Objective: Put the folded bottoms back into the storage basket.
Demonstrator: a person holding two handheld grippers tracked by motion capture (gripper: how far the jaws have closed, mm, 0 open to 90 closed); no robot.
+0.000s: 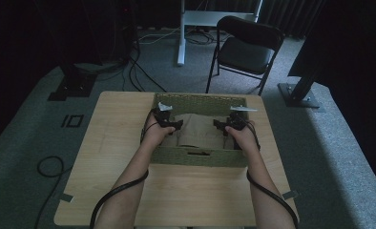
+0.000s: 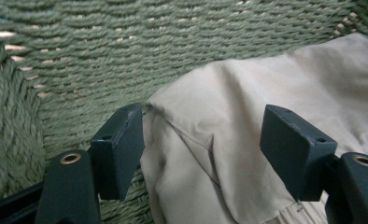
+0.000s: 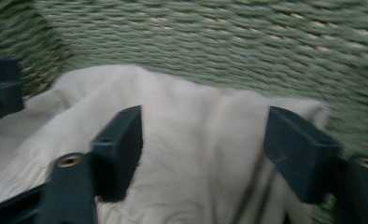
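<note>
A green woven basket (image 1: pixel 198 157) stands on the far half of the wooden table (image 1: pixel 191 195), and a beige cloth (image 1: pixel 198 129) lies crumpled inside it. My left gripper (image 1: pixel 176 125) is down in the basket's left side and my right gripper (image 1: pixel 218 125) in its right side, tips facing each other. In the left gripper view, the left gripper (image 2: pixel 203 135) is open over a fold of the cloth (image 2: pixel 247 93), which lies against the basket wall (image 2: pixel 126 46). In the right gripper view, the right gripper (image 3: pixel 205 135) is open just above the cloth (image 3: pixel 191 116), pads apart from it.
A black folding chair (image 1: pixel 248 47) and a white desk leg (image 1: pixel 181 33) stand on the carpet beyond the table. Black stand bases sit at the far left (image 1: pixel 71 88) and far right (image 1: pixel 298 95). A cable (image 1: pixel 50 167) loops on the floor at left.
</note>
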